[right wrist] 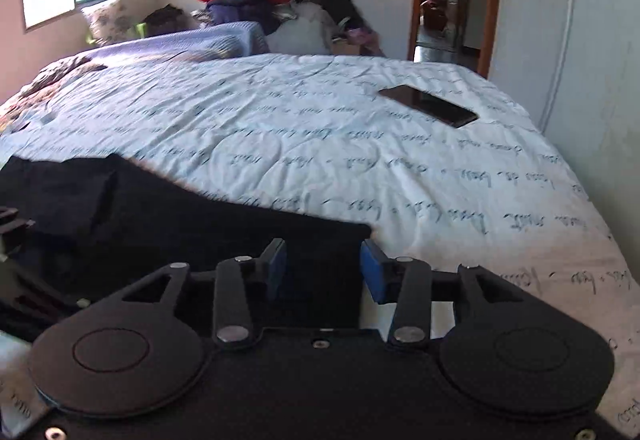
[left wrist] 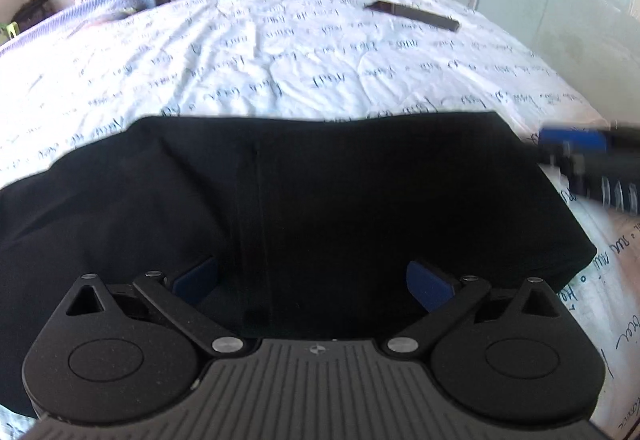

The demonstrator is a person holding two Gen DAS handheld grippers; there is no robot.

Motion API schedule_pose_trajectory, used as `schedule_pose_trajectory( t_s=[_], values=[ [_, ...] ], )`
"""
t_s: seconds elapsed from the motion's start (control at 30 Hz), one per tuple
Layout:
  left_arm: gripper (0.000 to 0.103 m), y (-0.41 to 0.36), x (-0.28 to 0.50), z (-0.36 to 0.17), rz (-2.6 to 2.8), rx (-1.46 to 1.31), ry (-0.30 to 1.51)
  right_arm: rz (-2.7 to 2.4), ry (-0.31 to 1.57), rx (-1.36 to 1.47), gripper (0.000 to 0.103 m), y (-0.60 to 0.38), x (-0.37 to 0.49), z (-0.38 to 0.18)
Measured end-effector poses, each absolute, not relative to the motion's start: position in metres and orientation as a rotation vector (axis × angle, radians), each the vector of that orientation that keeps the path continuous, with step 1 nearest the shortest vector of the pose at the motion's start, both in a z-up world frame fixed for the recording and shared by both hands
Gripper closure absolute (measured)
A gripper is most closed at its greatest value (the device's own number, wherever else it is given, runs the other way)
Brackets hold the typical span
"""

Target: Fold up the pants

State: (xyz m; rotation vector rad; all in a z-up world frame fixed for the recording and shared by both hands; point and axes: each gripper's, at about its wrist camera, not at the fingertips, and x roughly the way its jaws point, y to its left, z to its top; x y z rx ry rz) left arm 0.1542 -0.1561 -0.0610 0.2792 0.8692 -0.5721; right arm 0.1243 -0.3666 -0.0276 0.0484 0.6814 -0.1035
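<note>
Black cloth pants (left wrist: 320, 199) lie flat on the bed; left gripper (left wrist: 312, 284) and right gripper (right wrist: 323, 270) hover, jaws apart, empty. Next: grip an edge.

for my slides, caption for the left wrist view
Open left tool over black pants on a script-print bedspread.
</note>
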Motion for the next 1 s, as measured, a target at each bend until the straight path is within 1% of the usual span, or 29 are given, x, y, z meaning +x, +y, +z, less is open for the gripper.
schedule_pose_trajectory(
  t_s=[0.1, 0.23, 0.33, 0.43, 0.6, 0.77, 0.83, 0.93, 1.0],
  values=[
    [0.0, -0.16, 0.147, -0.063, -0.562, 0.313, 0.843, -0.114, 0.767, -0.054, 0.062, -0.356, 0.12, -0.048],
    [0.001, -0.162, 0.14, -0.06, -0.539, 0.333, 0.82, -0.14, 0.709, -0.013, 0.06, -0.35, 0.105, -0.033],
    [0.001, -0.161, 0.136, -0.056, -0.519, 0.339, 0.808, -0.138, 0.753, -0.043, 0.054, -0.343, 0.103, -0.041],
    [0.001, -0.155, 0.132, -0.051, -0.51, 0.33, 0.796, -0.161, 0.767, -0.032, 0.054, -0.341, 0.099, -0.047],
    [0.001, -0.141, 0.125, -0.041, -0.48, 0.341, 0.757, -0.172, 0.701, -0.004, 0.052, -0.323, 0.082, -0.021],
    [0.001, -0.115, 0.121, -0.03, -0.416, 0.323, 0.716, -0.134, 0.602, 0.001, 0.043, -0.293, 0.063, 0.013],
    [0.001, -0.099, 0.12, -0.025, -0.38, 0.305, 0.704, -0.108, 0.559, 0.01, 0.042, -0.281, 0.056, 0.027],
    [0.001, -0.073, 0.12, -0.019, -0.327, 0.284, 0.693, -0.082, 0.517, -0.011, 0.036, -0.261, 0.05, 0.04],
    [0.001, -0.053, 0.12, -0.015, -0.28, 0.265, 0.688, -0.054, 0.501, -0.02, 0.035, -0.25, 0.05, 0.044]
  ],
)
